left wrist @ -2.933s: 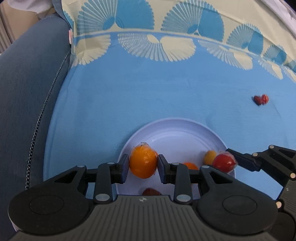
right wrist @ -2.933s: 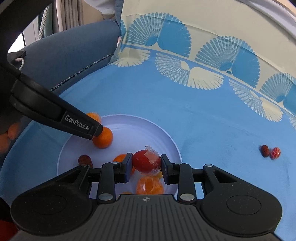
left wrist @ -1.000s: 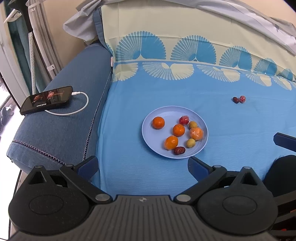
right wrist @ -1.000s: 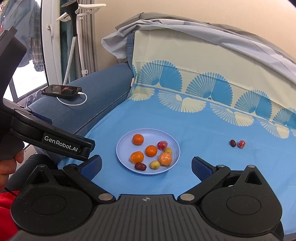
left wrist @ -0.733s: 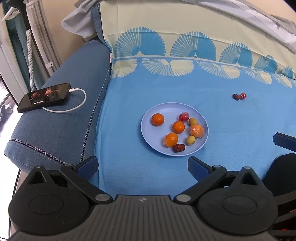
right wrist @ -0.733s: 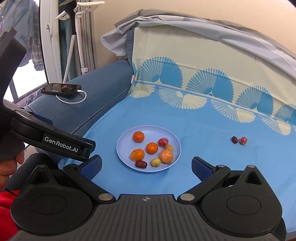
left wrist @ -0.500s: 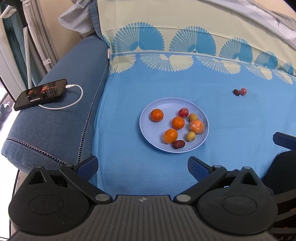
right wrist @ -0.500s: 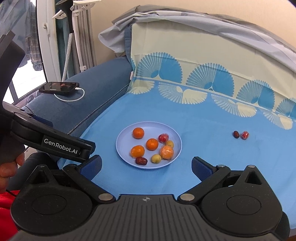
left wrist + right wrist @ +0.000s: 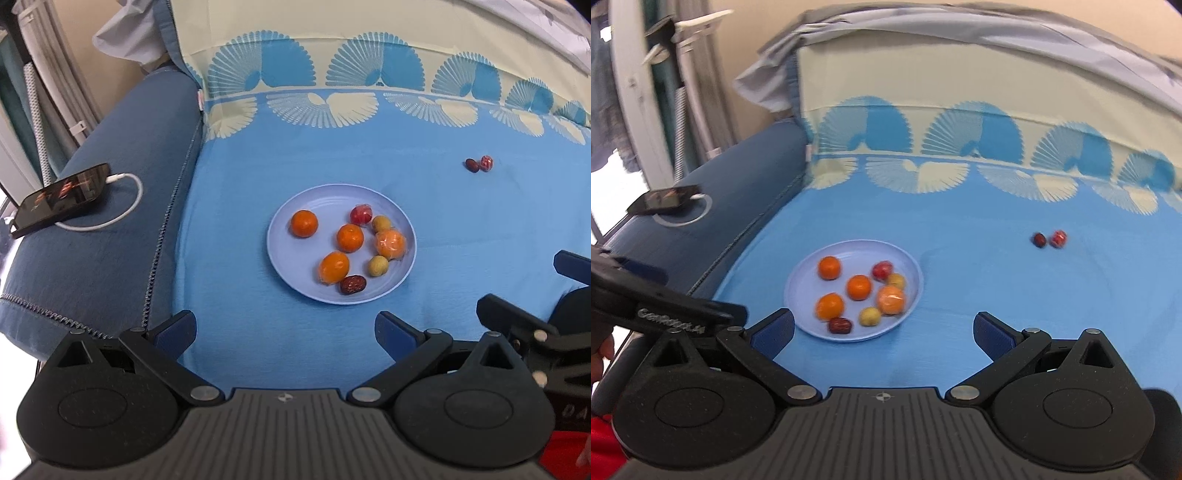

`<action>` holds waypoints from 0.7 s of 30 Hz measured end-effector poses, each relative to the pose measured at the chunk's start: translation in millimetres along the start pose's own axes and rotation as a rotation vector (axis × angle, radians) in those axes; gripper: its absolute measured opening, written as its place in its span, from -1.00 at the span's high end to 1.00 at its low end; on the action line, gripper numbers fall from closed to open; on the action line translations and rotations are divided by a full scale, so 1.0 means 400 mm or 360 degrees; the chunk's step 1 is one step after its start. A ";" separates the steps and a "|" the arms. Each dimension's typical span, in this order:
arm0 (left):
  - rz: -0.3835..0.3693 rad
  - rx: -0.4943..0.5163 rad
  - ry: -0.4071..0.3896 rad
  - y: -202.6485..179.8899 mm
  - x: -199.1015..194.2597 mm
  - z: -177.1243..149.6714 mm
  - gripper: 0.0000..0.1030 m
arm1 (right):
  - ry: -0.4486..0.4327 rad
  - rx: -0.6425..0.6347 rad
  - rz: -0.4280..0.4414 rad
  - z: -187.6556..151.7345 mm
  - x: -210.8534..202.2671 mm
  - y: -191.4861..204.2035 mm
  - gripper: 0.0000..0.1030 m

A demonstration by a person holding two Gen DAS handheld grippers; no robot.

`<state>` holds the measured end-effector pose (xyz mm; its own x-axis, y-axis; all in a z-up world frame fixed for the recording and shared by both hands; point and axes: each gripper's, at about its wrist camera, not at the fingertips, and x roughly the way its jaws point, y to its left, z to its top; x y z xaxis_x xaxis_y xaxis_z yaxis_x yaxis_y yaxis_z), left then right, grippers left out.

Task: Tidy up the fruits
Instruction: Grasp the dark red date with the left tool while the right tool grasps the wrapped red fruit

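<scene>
Lavender-blue plate (image 9: 284, 254) is sitting on the blue sofa cover (image 9: 236, 206), carrying four oranges, two small yellow fruits, one red wrapped fruit (image 9: 361, 215) and a dark date (image 9: 352, 284). I am holding the left gripper (image 9: 285, 332) spread wide, gripping nothing, short of the plate's near rim. I am keeping the right gripper (image 9: 882, 334) likewise released and empty. Two loose fruits, a second date (image 9: 1039, 240) touching a red wrapped one (image 9: 1058, 238), are lying well apart from the plate.
</scene>
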<state>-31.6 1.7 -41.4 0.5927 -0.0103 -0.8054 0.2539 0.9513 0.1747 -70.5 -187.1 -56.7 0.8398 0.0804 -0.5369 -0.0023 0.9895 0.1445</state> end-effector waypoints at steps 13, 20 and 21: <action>-0.0026 0.0116 0.0029 -0.121 0.104 0.162 -0.99 | -0.0023 0.0299 -0.0360 0.013 0.130 -0.250 -0.99; -0.0012 0.0134 0.0076 -0.196 0.209 0.277 -0.99 | -0.0108 0.0390 -0.0705 0.059 0.315 -0.488 -0.99; -0.0007 0.0138 0.0089 -0.202 0.222 0.287 -0.99 | -0.0112 0.0388 -0.0735 0.066 0.348 -0.522 -0.99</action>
<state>88.1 -111.4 -62.1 0.5483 0.0052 -0.8363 0.3230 0.9211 0.2175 61.3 -385.8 -139.6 0.7577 -0.3742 -0.5347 0.4962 0.8625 0.0995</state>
